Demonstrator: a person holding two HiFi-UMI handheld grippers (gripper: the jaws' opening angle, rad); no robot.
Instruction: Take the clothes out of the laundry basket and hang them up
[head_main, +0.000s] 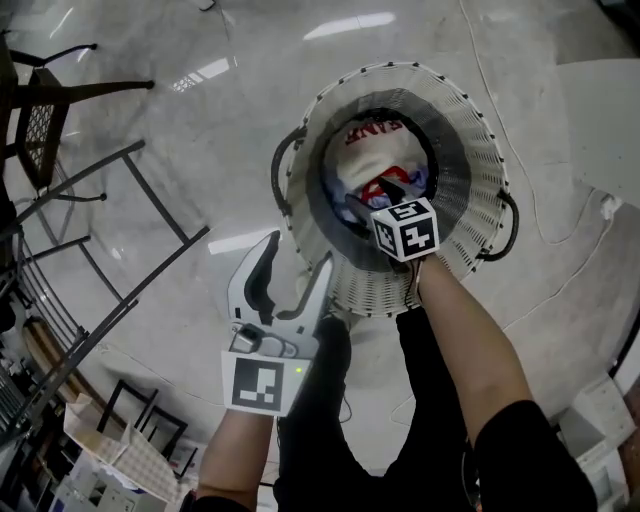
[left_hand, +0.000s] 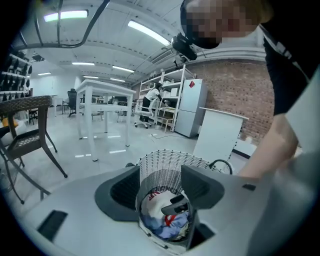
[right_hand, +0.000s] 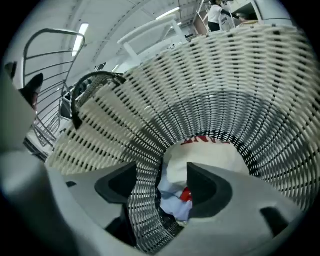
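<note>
Left tongs (head_main: 297, 262) hover apart, empty, beside the round white woven laundry basket (head_main: 480, 150), near a dark metal rack (head_main: 120, 314). Right tongs (right_hand: 161, 184) reach inside, jaws apart, above white-and-blue clothes (head_main: 375, 152).

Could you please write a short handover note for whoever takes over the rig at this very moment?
Left gripper: open, empty, held outside the white woven round laundry basket, by its near rim.
Right gripper: open, down inside the basket, fingers over the clothes, gripping nothing.
Clothes: a white garment with red print and light blue fabric lie piled in the basket.
Done: nothing hangs on the visible part of the dark metal rack.
Left: grasp a garment, lift it out, hang it; repeat.
</note>
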